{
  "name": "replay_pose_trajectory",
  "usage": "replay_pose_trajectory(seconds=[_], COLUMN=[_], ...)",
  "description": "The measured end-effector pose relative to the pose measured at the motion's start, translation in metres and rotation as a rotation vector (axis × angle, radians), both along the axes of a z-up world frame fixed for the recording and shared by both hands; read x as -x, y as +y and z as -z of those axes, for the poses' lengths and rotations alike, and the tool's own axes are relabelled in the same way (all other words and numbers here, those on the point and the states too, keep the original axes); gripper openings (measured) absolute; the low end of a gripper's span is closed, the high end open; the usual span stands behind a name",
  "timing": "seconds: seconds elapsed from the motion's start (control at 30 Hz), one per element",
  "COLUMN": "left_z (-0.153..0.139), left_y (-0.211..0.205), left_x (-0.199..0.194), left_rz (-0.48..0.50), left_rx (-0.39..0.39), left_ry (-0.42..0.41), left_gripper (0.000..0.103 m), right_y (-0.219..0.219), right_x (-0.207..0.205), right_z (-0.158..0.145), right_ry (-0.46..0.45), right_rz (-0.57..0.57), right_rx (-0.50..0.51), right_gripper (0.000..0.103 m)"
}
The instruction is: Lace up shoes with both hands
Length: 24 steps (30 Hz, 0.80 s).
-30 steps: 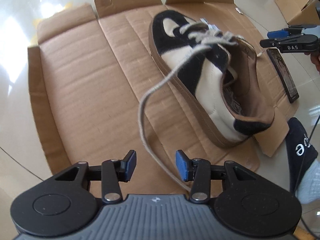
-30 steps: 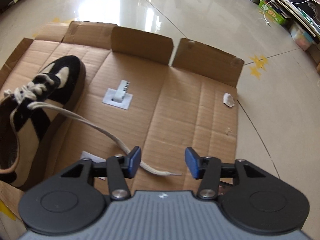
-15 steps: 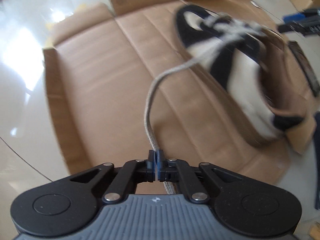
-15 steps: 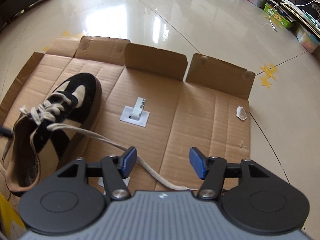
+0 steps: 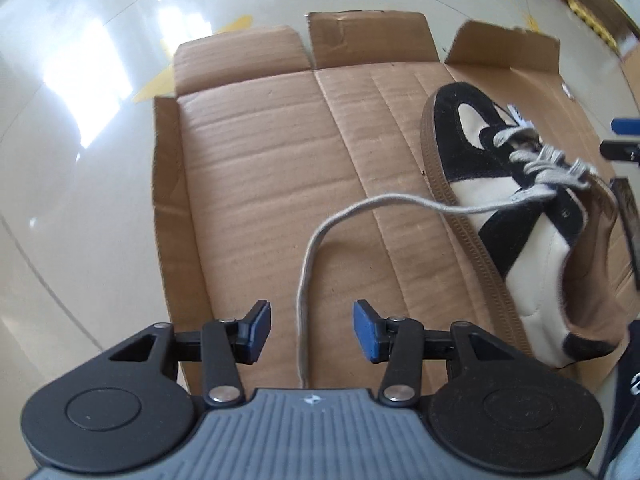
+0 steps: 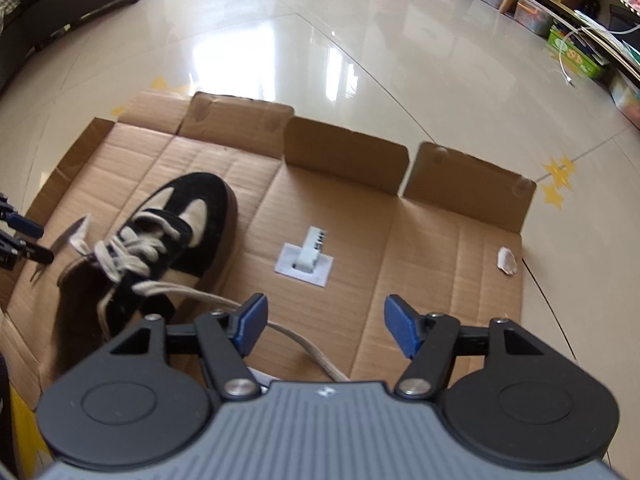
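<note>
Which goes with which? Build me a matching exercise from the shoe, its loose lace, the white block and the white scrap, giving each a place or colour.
1 shoe
2 lace
3 white block
4 white scrap

A near the cardboard's right edge, right wrist view
B black and cream
C trailing off the shoe across the cardboard
D mid-cardboard, right of the shoe

Pairs: 1-B, 2-C, 3-D, 4-A

Shoe: black suede and cream leather low-top sneaker [image 5: 516, 216] with brown rubber sole, resting on flattened cardboard, toe pointing away.
Laces: grey-white flat cotton laces [image 6: 132, 250] crossed over the tongue, untied.
Loose ends: 2, each trailing off 1 side onto the cardboard.
</note>
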<state>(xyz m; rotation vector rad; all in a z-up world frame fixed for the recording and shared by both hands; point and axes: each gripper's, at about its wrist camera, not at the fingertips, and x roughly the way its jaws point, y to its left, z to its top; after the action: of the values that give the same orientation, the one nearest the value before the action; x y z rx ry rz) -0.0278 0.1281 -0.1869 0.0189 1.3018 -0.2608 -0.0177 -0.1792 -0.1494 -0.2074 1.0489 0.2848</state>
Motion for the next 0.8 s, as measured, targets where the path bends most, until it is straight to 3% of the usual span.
replay_pose_trajectory(seconds=[0.13, 0.27, 0.37, 0.53, 0.6, 0.7, 0.8], left_z=[-0.006, 0.002, 0.012, 0.032, 0.04, 0.045, 0.048], left_y=[0.023, 0.058, 0.074, 0.087, 0.091, 0.09, 0.091], left_x=[0.003, 0.002, 0.006, 0.019, 0.024, 0.025, 0.024], left_rz=[-0.213, -0.537, -0.697, -0.949, -1.034, -1.104, -1.145], left_rx=[0.152, 0.364, 0.481, 0.554, 0.573, 0.573, 0.562], left_ry=[0.076, 0.206, 0.295, 0.376, 0.394, 0.396, 0.382], left_gripper=[0.042, 0.042, 0.042, 0.042, 0.042, 0.042, 0.042], right_y=[0.004, 0.005, 0.003, 0.001, 0.002, 0.015, 0.049], right_x=[0.002, 0.003, 0.003, 0.003, 0.004, 0.004, 0.008], right_z=[0.002, 0.004, 0.005, 0.003, -0.002, -0.02, -0.036], right_ry=[0.01, 0.015, 0.016, 0.007, -0.01, -0.047, -0.059], right_rz=[-0.007, -0.009, -0.004, 0.003, -0.013, -0.108, -0.306], right_rx=[-0.006, -0.006, -0.007, -0.013, -0.039, -0.121, -0.221], right_gripper=[0.069, 0.07, 0.071, 0.071, 0.061, 0.053, 0.053])
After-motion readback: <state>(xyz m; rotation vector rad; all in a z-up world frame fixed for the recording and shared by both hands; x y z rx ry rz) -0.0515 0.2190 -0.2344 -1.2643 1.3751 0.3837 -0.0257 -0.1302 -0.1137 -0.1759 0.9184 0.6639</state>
